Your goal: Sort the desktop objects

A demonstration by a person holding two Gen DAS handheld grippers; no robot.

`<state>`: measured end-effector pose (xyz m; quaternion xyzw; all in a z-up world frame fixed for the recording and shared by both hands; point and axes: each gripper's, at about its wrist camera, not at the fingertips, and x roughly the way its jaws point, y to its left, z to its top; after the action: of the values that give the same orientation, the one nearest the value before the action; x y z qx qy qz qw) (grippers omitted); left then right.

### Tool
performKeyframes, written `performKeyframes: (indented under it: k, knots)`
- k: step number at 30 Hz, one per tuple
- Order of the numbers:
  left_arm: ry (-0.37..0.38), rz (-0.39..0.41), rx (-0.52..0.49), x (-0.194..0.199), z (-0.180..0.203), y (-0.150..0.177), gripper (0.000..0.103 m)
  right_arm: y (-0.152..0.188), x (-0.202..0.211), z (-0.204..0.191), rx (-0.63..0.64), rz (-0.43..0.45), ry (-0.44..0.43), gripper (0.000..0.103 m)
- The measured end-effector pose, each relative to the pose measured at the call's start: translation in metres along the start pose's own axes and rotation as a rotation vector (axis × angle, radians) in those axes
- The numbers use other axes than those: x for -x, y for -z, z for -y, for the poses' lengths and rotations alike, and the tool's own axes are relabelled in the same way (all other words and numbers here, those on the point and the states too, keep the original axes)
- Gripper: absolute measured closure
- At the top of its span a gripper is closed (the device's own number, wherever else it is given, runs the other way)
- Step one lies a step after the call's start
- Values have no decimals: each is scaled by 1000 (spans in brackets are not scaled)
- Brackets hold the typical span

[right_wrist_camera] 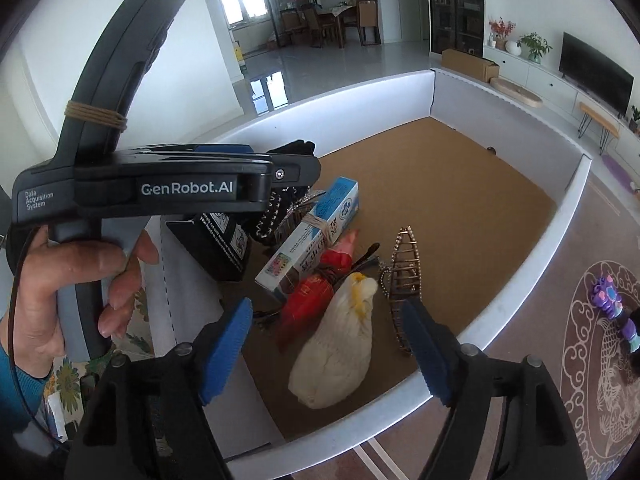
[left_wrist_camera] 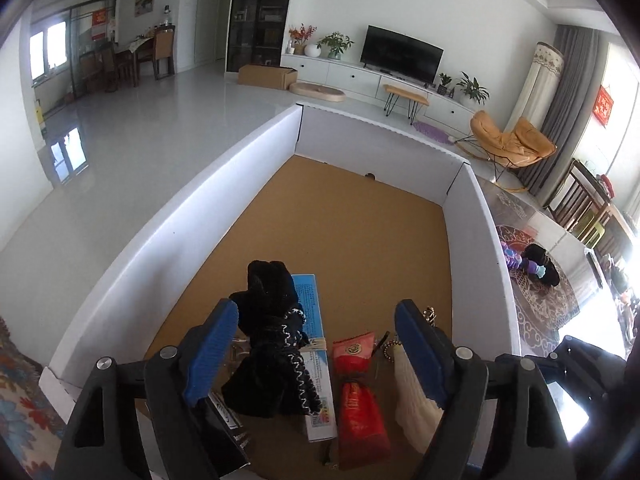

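Both tools are wide open and hold nothing. The left tool (left_wrist_camera: 316, 350) hangs over a blue box (left_wrist_camera: 316, 360) on the brown bench (left_wrist_camera: 360, 232). A black glove (left_wrist_camera: 272, 328) lies on the box. The right tool (right_wrist_camera: 328, 344) hangs over a white pouch (right_wrist_camera: 336, 348), beside the box. A red pouch (right_wrist_camera: 308, 300) lies between them.

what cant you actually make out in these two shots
- Black box: the left gripper body covers its top in the right wrist view; the left wrist view cuts it off behind a finger.
- Print on the blue-white carton: too small to read; the black fabric item covers part of it in the left wrist view.
- Cream pouch: half hidden behind a finger of the left gripper.
- Purple toy: small, near the edge.
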<state>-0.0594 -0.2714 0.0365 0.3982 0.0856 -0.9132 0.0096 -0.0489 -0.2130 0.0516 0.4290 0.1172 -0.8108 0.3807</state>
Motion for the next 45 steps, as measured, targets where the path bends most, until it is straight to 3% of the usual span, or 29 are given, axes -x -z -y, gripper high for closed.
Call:
performKeyframes:
  k: [5, 8, 10, 13, 15, 18, 21, 24, 31, 45]
  knots:
    - [54, 72, -46, 16, 38, -1, 23, 18, 43, 25, -29, 131, 18, 12]
    - [125, 94, -121, 29, 82, 4, 23, 47, 75, 51, -67, 245, 109, 1]
    - [189, 97, -182, 38, 115, 12, 23, 74, 91, 76, -110, 281, 192, 1]
    - [312, 80, -266, 49, 168, 28, 19, 121, 99, 125, -191, 225, 343, 1]
    - [382, 54, -313, 52, 201, 45, 5, 159, 101, 165, -275, 147, 428, 1]
    - [437, -5, -386, 43, 247, 75, 4, 213, 121, 217, -428, 77, 499, 1]
    - [404, -76, -467, 9, 285, 106, 4, 252, 140, 251, -534, 29, 559, 1]
    - [314, -141, -520, -31, 305, 128, 4, 276, 151, 265, -585, 16, 590, 1]
    - [213, -213, -514, -92, 322, 129, 4, 292, 159, 265, -607, 53, 604, 1]
    - [195, -164, -480, -103, 332, 127, 0, 290, 153, 263, -604, 42, 634, 0]
